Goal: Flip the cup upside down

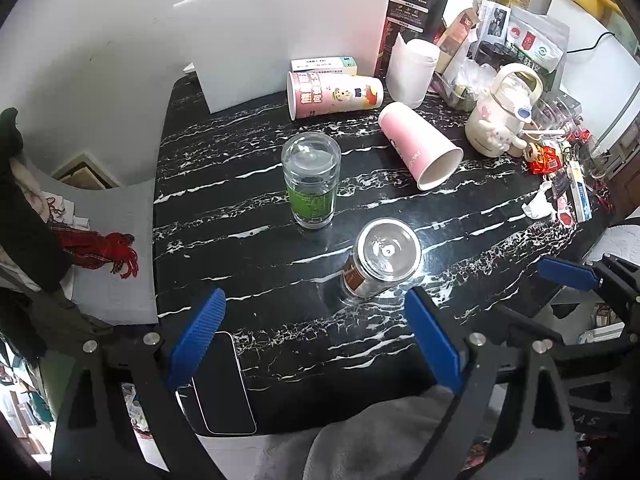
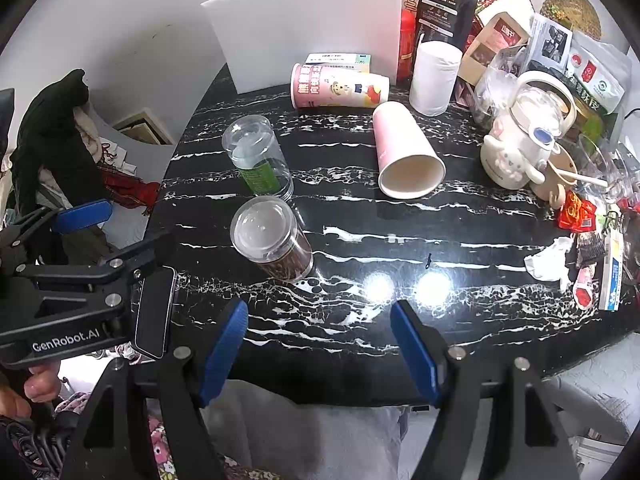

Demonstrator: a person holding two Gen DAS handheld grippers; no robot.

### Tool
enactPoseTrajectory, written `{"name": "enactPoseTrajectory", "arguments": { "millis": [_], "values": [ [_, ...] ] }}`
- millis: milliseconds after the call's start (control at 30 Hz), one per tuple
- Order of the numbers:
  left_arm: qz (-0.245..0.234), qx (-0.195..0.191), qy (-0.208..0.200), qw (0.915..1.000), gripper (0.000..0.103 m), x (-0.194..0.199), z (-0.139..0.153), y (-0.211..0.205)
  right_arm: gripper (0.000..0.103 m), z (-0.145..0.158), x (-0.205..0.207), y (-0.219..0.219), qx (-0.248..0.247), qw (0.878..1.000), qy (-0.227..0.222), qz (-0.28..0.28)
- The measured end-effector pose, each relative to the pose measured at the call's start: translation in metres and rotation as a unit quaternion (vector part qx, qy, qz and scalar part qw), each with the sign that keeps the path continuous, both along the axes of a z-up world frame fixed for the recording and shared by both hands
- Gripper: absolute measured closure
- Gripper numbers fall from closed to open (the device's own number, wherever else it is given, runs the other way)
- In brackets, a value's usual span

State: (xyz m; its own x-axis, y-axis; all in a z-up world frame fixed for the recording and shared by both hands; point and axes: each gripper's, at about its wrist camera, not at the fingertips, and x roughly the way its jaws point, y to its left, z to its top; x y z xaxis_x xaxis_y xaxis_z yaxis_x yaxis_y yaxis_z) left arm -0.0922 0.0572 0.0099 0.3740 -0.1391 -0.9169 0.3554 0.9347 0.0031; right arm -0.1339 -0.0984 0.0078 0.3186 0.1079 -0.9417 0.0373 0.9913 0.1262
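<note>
Both grippers are held above the near edge of the black marble table point(image 1: 280, 340); the left gripper point(image 1: 316, 340) and right gripper point(image 2: 320, 344) each have jaws spread wide and hold nothing. Two clear cups already stand inverted; the pink paper cup point(image 2: 404, 148) lies on its side mid-table, mouth toward the cameras, apparently the next target. Close across its mid-wall lightly (paper crushes), lift clear, rotate mouth-down, and release only once the rim is seated.

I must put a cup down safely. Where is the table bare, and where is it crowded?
Bare: the near table strip right of the brown-label glass, before the pink cup, and left of the crumpled tissue. Crowded: the back edge and the right side, around the cream kettle.
</note>
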Motion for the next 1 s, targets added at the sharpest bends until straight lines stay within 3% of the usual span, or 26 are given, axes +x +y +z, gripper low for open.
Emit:
{"name": "enactPoseTrajectory", "arguments": {
  "millis": [1000],
  "values": [
    [-0.007,0.003,0.007,0.9999,0.012,0.0010,-0.0046,-0.0026,0.029,-0.0031,-0.0003,0.0007,-0.002,1.000,0.007,0.000]
  ]
}}
